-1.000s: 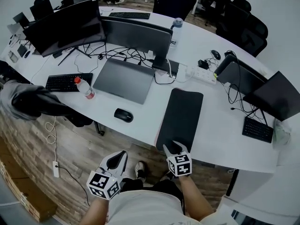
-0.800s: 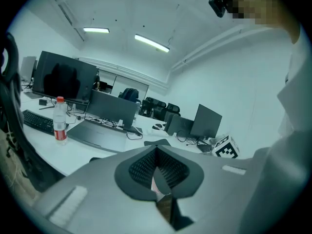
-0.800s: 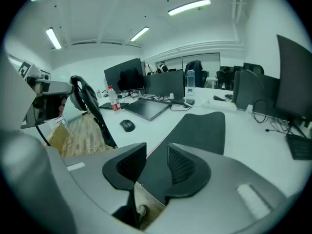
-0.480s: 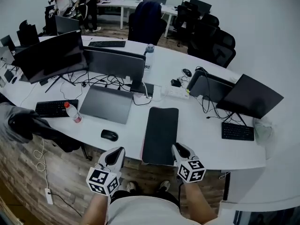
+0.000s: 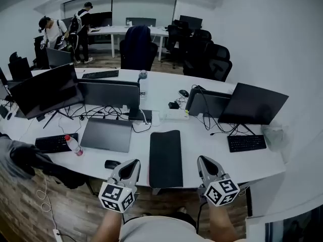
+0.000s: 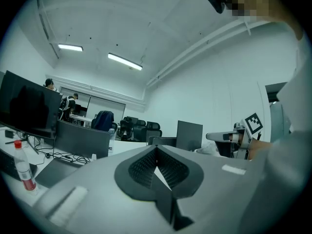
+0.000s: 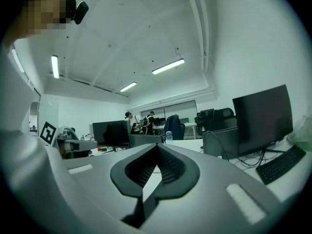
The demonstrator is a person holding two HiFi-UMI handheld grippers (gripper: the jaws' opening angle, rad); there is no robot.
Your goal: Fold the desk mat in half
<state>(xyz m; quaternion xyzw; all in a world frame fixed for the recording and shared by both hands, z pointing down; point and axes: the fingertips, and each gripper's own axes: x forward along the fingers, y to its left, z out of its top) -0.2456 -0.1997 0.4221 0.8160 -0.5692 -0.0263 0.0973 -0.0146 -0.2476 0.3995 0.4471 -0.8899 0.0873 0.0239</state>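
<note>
The black desk mat [image 5: 165, 158] lies flat and unfolded on the white desk [image 5: 212, 158], its short near edge at the desk's front edge. My left gripper [image 5: 132, 165] hovers just left of that near edge, shut and holding nothing. My right gripper [image 5: 203, 161] hovers well right of the mat, also shut and empty. In the left gripper view the left gripper [image 6: 156, 148] has its ribbed pads meeting at the tip. The right gripper view shows the right gripper [image 7: 157, 146] the same way. Neither gripper touches the mat, and the mat is hidden in both gripper views.
A closed grey laptop [image 5: 107, 134], a black mouse [image 5: 112, 164] and a red-capped bottle [image 5: 73, 144] lie left of the mat. Monitors [image 5: 108, 94], cables and a power strip [image 5: 174, 115] stand behind it. A keyboard [image 5: 246, 143] and dark screens [image 5: 252, 104] sit at the right. People stand far back.
The head view has tilted up and now takes in the room. My right gripper has left the mat's near edge, moved off to the right and closed. The mat lies flat as before.
</note>
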